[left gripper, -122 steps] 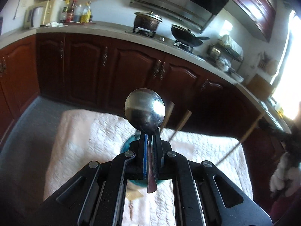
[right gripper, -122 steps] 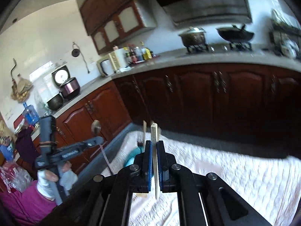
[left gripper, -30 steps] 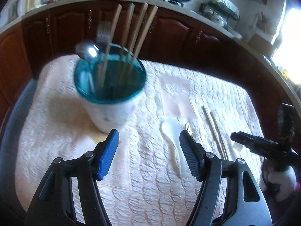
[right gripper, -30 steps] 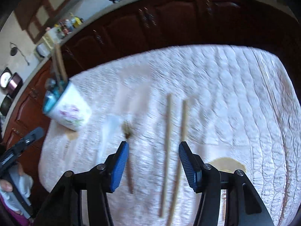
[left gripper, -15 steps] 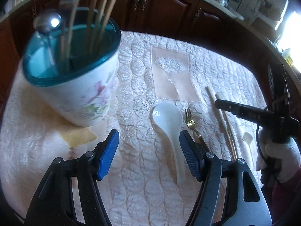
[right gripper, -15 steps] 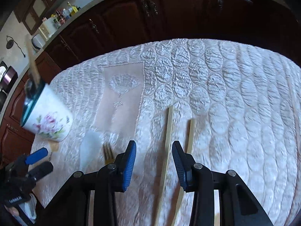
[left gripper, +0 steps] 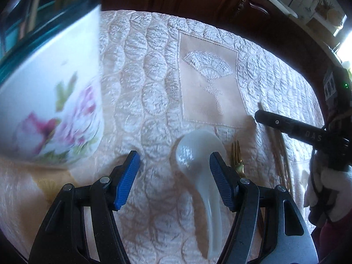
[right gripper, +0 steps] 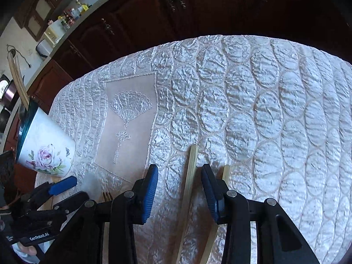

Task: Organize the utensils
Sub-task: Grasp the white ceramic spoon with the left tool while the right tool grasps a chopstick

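My left gripper (left gripper: 173, 171) is open, low over the quilted cloth, with a white ceramic spoon (left gripper: 202, 165) lying between its fingers, close to the right one. A gold fork (left gripper: 237, 160) lies just right of it. My right gripper (right gripper: 179, 184) is open and straddles one wooden chopstick (right gripper: 189, 180); a second chopstick (right gripper: 225, 172) lies just outside its right finger. The floral holder cup (left gripper: 50, 101) with a teal rim holds chopsticks and stands at the left; it also shows in the right wrist view (right gripper: 44, 149).
The pink quilted tablecloth (right gripper: 264, 110) covers the table, with a fan-embroidered panel (left gripper: 209, 83) in the middle. Dark wood cabinets (right gripper: 176, 6) stand beyond the far table edge. The other gripper (left gripper: 297, 129) reaches in from the right in the left wrist view.
Both grippers have dropped closer to the cloth. The left one has closed in around the white spoon. The right one has moved over the left chopstick, its jaws somewhat narrower.
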`<state>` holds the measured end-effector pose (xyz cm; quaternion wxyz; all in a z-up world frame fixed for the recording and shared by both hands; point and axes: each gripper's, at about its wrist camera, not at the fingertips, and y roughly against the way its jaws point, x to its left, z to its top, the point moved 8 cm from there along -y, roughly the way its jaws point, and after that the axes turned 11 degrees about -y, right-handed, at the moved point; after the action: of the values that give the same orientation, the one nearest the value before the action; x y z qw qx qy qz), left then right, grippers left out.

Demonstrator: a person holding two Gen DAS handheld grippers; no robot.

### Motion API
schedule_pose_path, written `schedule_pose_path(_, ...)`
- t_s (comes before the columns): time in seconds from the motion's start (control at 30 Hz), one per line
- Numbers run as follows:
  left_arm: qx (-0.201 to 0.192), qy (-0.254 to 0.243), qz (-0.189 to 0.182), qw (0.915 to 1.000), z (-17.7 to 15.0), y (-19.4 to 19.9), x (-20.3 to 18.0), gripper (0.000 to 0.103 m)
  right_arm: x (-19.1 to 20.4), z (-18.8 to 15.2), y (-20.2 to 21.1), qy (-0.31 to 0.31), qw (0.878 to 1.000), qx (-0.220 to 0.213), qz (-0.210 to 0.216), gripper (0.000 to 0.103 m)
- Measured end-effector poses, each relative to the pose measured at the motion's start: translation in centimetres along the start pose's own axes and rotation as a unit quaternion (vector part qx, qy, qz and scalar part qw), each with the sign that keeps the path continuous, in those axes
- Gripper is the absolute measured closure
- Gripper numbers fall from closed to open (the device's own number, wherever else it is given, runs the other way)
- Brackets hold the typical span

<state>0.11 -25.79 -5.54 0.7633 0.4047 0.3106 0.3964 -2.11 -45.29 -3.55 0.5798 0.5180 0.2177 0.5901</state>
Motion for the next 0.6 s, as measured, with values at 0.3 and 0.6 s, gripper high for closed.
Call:
schedule_pose_path(0.3,0.007,-0.038,-0.002,0.9993,0.9,-1.0,-1.1,0.091,-0.4,0.3,-0.3,0.0,1.0,-0.007,-0.014,0.095)
schedule_pose_path(0.6,-0.001,-0.021,-0.056,0.9982,-0.5,2.9,-1.1,0.1,1.8,-2.3,2.7,-0.007,0.998,-0.001,0.055,0.098)
